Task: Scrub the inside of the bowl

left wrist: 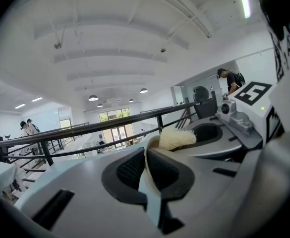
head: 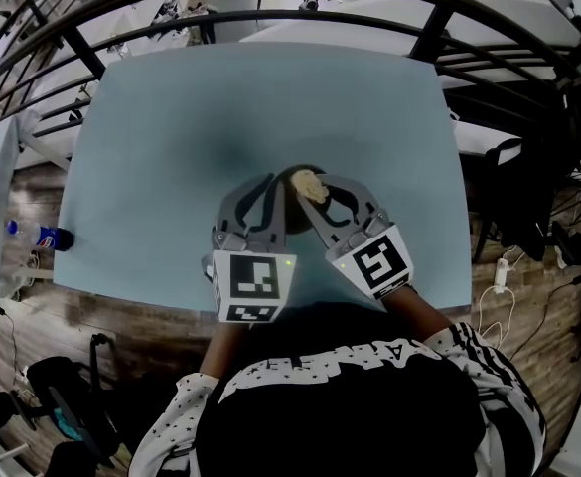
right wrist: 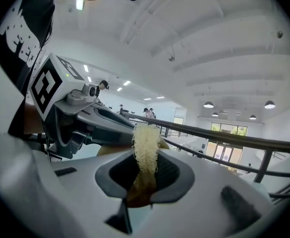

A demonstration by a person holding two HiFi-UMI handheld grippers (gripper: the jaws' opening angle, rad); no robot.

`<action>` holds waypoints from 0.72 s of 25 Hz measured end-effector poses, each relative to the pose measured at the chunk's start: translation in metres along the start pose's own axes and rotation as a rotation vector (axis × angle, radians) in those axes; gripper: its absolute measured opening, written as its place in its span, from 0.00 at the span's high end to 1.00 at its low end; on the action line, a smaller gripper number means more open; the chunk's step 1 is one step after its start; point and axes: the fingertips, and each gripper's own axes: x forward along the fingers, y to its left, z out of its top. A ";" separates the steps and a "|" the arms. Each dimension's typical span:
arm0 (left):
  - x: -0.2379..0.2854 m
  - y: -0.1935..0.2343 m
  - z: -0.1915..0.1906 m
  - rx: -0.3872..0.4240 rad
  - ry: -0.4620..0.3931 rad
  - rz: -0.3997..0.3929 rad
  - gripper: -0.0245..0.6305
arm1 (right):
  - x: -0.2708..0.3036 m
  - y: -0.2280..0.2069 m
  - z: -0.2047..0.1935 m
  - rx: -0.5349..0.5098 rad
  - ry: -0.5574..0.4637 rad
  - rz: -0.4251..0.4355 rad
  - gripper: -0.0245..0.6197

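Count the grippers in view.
2, both over the table: left gripper, jaws shut on the bowl; right gripper beside it, jaws shut on the scrubber. None seems hidden.

The table (head: 171, 157) is pale blue, the scrubber (head: 310, 185) cream, the marker cubes (head: 251, 284) black-and-white.

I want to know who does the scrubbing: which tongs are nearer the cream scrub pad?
Right. The right tongs are shut on the scrub pad itself. The left tongs sit just beside it, to its left in the head view, clamped on the rim of the bowl.
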 end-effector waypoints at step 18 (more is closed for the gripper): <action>-0.006 0.009 0.006 -0.021 -0.044 0.046 0.92 | 0.001 0.037 -0.004 0.332 -0.038 0.125 0.85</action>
